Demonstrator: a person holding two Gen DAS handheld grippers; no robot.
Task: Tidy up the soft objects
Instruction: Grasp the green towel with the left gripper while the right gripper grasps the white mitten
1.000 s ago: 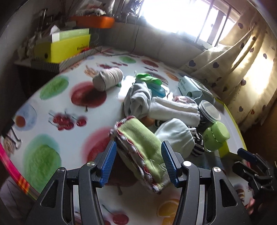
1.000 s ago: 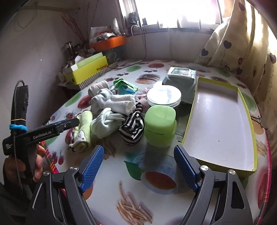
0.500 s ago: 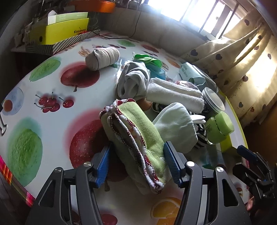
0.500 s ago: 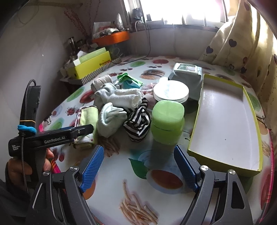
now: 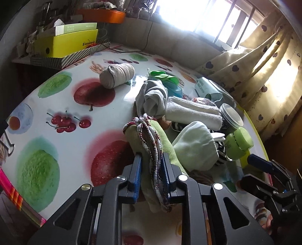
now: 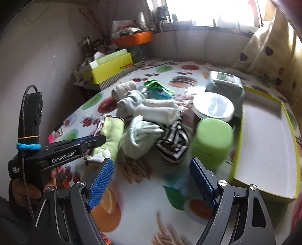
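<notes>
Desk (image 5: pixel 62 105): round, fruit-print cover, apples, cherries, orange slices.
Yellow box (image 5: pixel 66 42): far left edge of desk, atop striped flat box (image 5: pixel 68 58).
Orange bowl (image 5: pixel 102 14): on ledge behind boxes, clutter inside.
Green lidded jar (image 6: pixel 212 140): upright, just beside yellow-rimmed tray (image 6: pixel 264 143).
Tray: white inside, right side of desk.
Clear-lidded round container (image 6: pixel 214 107): behind green jar.
Grey-green wipes pack (image 6: pixel 224 83): behind round container.
Curtain (image 5: pixel 264 62): cream, dark heart print, right of window (image 5: pixel 203 17).
Black cable (image 5: pixel 130 50): trailing from ledge onto desk.
</notes>
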